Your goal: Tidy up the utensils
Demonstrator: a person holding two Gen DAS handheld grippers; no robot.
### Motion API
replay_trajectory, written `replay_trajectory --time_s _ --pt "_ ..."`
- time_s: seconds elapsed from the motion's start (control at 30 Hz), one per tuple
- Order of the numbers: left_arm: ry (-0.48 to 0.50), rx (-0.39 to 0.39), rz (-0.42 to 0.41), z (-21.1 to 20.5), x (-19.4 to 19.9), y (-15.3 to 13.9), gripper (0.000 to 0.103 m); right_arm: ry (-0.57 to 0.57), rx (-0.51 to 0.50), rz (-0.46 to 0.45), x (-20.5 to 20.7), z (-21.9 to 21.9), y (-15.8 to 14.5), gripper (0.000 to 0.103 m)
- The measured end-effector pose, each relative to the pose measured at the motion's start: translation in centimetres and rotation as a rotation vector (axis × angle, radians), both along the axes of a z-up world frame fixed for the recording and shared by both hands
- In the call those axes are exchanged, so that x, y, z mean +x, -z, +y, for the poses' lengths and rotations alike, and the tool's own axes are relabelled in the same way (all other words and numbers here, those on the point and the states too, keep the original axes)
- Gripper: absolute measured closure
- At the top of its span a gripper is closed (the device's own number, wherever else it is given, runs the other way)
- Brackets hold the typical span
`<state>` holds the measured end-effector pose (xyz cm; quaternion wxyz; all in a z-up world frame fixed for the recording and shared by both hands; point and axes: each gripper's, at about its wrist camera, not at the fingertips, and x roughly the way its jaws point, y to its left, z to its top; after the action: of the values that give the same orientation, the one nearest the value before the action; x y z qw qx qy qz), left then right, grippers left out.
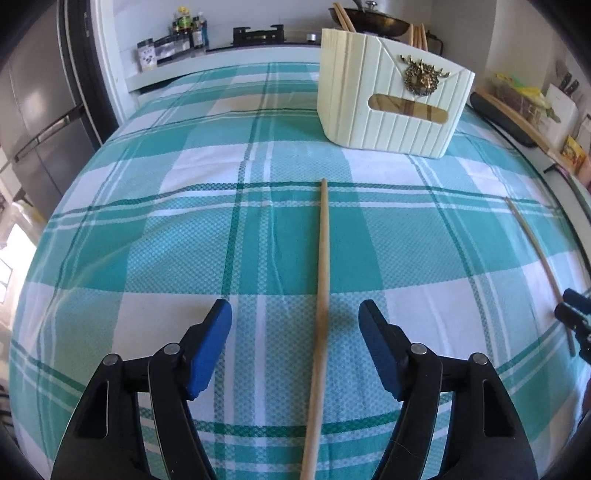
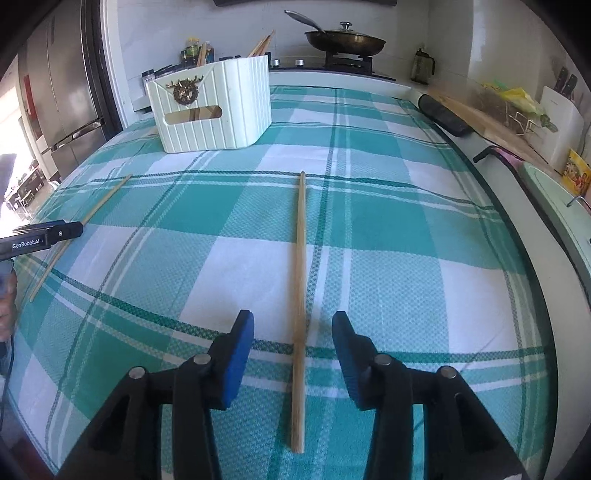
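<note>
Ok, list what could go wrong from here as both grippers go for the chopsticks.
1. Each chopstick, the left one and the right one, lies flat on the checked cloth; the open left gripper or right gripper may pinch fabric or roll the stick away.
2. The cream basket already holds chopsticks; a long stick gripped near one end could swing and knock its rim.

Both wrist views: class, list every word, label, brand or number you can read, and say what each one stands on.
"GenRobot.AI -" on the black body of the left tongs, seen from the right wrist view.
Labels on the bottles and jars by the stove: too small and blurred to read.
Yellow packet at the counter's right edge: printed, but unreadable.
The cream basket carries a metal stag emblem, no text.
</note>
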<state>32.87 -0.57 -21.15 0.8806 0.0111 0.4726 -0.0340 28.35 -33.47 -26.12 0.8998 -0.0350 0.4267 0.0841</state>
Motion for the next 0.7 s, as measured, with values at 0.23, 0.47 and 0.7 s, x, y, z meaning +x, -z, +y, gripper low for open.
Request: replay_trajectory --time_s 0.23,0.47,0.7 --pt "0.021 0.03 0.024 0.9 2.6 0.8 0.001 -0.056 -0.029 0.009 3.8 0.4 0.3 0.056" --pt "0.075 0.008 -0.011 1.7 3.2 1.3 0.0 -0.058 -0.009 -0.039 5.2 -0.3 0.5 0.056" --pt "0.074 0.008 -0.018 1.7 3.2 1.3 0.0 -0.057 -0.011 -0.041 5.2 -0.3 0.5 0.056"
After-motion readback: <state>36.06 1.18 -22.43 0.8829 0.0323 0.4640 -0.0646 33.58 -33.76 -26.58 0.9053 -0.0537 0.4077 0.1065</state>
